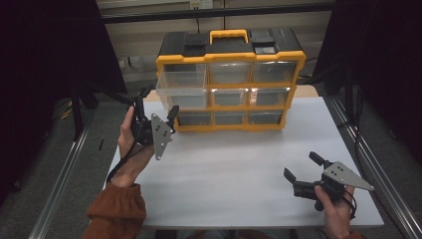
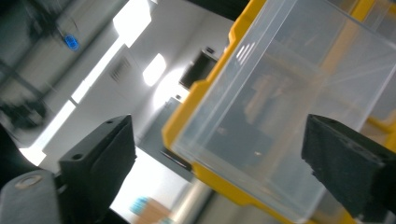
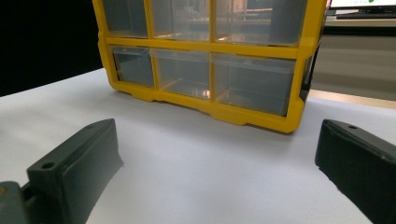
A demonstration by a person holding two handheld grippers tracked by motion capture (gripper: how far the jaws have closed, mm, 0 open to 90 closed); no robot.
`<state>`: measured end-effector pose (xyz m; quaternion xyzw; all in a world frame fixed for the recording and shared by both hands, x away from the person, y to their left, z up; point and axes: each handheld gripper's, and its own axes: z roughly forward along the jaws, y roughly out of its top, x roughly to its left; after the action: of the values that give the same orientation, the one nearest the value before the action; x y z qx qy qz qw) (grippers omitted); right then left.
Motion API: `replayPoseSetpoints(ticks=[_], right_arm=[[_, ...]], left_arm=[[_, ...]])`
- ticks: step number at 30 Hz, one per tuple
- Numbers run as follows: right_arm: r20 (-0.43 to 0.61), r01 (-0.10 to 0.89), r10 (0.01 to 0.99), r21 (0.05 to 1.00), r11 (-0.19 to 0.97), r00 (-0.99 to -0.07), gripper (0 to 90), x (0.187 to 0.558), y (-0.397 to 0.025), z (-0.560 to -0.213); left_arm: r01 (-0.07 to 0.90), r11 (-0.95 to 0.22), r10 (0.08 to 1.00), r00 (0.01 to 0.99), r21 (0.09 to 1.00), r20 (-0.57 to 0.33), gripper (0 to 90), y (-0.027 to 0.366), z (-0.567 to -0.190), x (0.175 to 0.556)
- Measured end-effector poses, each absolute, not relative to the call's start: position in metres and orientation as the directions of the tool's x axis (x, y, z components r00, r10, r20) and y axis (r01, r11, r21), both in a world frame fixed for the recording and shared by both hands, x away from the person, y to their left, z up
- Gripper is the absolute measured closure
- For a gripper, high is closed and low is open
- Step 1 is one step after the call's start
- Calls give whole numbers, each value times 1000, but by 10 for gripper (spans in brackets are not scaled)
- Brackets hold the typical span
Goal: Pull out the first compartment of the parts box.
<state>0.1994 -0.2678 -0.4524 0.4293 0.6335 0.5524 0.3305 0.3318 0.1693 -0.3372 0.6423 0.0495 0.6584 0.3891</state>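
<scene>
Clear plastic drawer (image 1: 181,85), pulled out of yellow-framed storage cabinet (image 1: 230,79), just ahead of left tongs (image 1: 156,107), spread wide, clasping nothing. Right tongs (image 1: 302,167) likewise spread, low over bare white worktop (image 1: 224,169), well apart from cabinet.

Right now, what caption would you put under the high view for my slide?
Left gripper open beside a pulled-out clear drawer of the yellow organizer; right gripper open over the white table.
</scene>
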Motion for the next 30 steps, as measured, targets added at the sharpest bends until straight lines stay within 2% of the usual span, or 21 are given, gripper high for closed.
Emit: replayPoseSetpoints(ticks=[5, 12, 19, 23, 30], right_arm=[[57, 180, 909, 983, 20, -414, 0, 199, -268, -452], [55, 181, 907, 983, 23, -417, 0, 199, -268, -452], [55, 179, 908, 984, 22, -415, 0, 199, -268, -452], [55, 179, 908, 984, 22, -416, 0, 199, -268, -452], [56, 180, 907, 984, 22, -417, 0, 199, -268, -452]], left_arm=[[-420, -640, 628, 197, 644, 753, 68, 172, -334, 334], [-362, -513, 721, 311, 778, 620, 51, 177, -327, 335], [-276, -358, 798, 406, 892, 446, 34, 185, -324, 339], [-193, -235, 833, 465, 953, 300, 32, 189, -323, 342], [-57, -93, 850, 515, 994, 109, 32, 197, -325, 347]])
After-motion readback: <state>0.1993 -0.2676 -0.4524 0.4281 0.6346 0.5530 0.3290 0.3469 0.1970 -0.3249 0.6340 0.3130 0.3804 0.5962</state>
